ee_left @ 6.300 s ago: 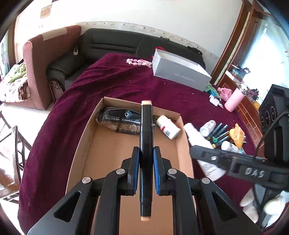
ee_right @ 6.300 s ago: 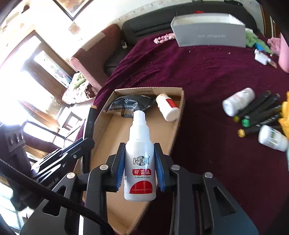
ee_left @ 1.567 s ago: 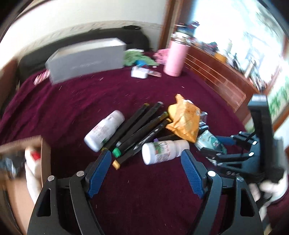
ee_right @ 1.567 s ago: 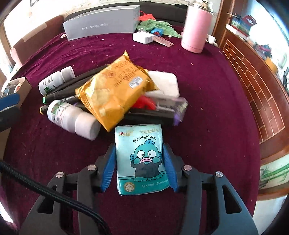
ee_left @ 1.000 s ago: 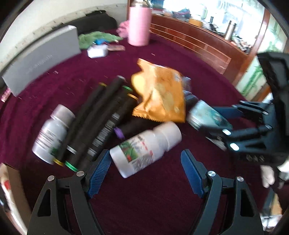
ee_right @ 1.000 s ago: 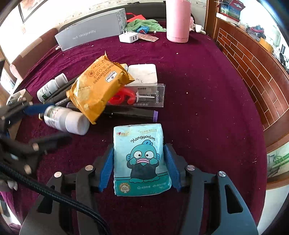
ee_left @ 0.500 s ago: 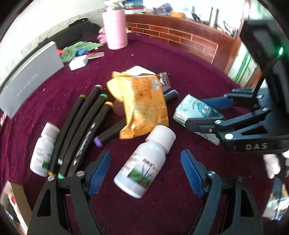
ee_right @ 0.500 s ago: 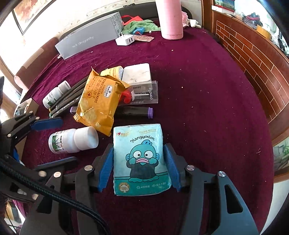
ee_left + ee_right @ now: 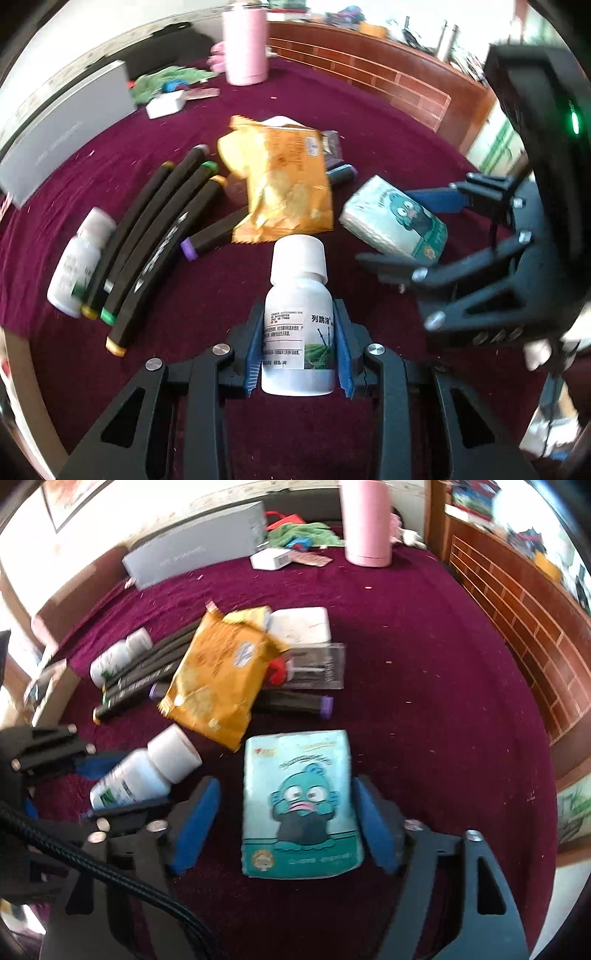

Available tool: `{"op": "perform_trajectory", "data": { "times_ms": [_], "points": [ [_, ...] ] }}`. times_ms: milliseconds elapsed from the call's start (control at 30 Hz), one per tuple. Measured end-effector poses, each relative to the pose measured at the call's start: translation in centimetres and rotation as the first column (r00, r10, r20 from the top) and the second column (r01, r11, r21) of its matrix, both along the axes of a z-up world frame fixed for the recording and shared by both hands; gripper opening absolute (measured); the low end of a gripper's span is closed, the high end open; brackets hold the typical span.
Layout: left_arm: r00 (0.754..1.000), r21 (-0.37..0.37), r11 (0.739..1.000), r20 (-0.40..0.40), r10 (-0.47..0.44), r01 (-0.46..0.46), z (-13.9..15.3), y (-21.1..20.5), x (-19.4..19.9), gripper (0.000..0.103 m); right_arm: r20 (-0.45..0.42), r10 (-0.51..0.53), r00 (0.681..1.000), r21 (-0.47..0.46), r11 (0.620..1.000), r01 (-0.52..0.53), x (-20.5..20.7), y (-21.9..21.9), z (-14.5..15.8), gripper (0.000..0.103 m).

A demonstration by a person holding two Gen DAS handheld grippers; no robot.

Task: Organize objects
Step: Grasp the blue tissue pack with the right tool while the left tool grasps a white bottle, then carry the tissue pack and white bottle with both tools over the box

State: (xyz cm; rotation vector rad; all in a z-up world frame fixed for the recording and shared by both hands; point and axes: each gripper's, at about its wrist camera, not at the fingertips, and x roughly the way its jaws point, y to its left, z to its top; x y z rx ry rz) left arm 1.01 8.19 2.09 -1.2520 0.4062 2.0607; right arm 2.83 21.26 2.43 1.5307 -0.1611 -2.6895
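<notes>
left gripper (image 9: 298,350) clamped on white bottle (image 9: 297,317) | right gripper (image 9: 284,823) spread around tissue pack (image 9: 300,805), pads apart | ahead: one orange snack bag (image 9: 280,184), second bottle (image 9: 79,262), five black markers (image 9: 155,236)

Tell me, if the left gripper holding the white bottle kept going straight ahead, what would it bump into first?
Probably the orange snack bag. The left gripper points the white bottle cap-first at the bag's near edge, with only bare cloth between. Depth is hard to judge, though.

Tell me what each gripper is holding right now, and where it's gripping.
The left gripper holds the white pill bottle by the sides of its labelled body. The right gripper is open around the tissue pack, holding nothing.
</notes>
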Motion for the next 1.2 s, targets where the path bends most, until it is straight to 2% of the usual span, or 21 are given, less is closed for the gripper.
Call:
{"op": "perform_trajectory", "data": {
  "times_ms": [67,133,200,467,733,900,967,1100,1200],
  "points": [
    [0.998,0.055,0.997,0.042,0.043,-0.045,0.1,-1.1,-0.1,0.028,-0.003,0.005,1.000,0.061,0.998,-0.005,0.0,-0.8,-0.2,0.082],
    [0.994,0.094,0.991,0.061,0.086,-0.091,0.3,-2.4,0.1,0.028,-0.010,0.004,1.000,0.115,0.993,-0.003,0.1,-1.4,-0.2,0.076],
    [0.991,0.119,0.985,0.069,0.117,-0.124,0.7,-3.7,0.8,0.029,-0.015,0.002,1.000,0.115,0.993,-0.001,0.4,-1.3,0.1,0.048],
    [0.974,0.247,0.942,0.075,0.215,-0.227,3.4,-9.2,4.0,0.029,-0.005,-0.008,1.000,0.055,0.998,0.008,1.9,-1.5,1.4,0.045],
    [0.942,0.354,0.878,0.027,0.335,-0.322,6.4,-16.1,6.6,0.029,-0.056,0.091,0.994,0.050,0.995,-0.088,3.8,-6.4,5.5,0.046],
    [0.903,0.380,0.833,0.013,0.430,-0.402,6.9,-21.8,7.3,0.029,-0.059,0.188,0.980,-0.012,0.982,-0.189,3.7,-11.1,7.2,0.046],
    [0.877,0.389,0.805,0.017,0.480,-0.448,6.9,-24.5,7.2,0.029,-0.059,0.230,0.971,-0.040,0.972,-0.232,3.2,-13.5,7.5,0.046],
    [0.829,0.376,0.768,0.001,0.560,-0.519,7.0,-29.0,6.5,0.029,-0.056,0.312,0.948,-0.092,0.944,-0.317,1.7,-18.7,7.7,0.046],
    [0.804,0.359,0.754,-0.014,0.594,-0.550,7.0,-31.3,5.8,0.029,-0.054,0.357,0.932,-0.096,0.928,-0.361,0.7,-22.3,7.5,0.046]
  ]
}}
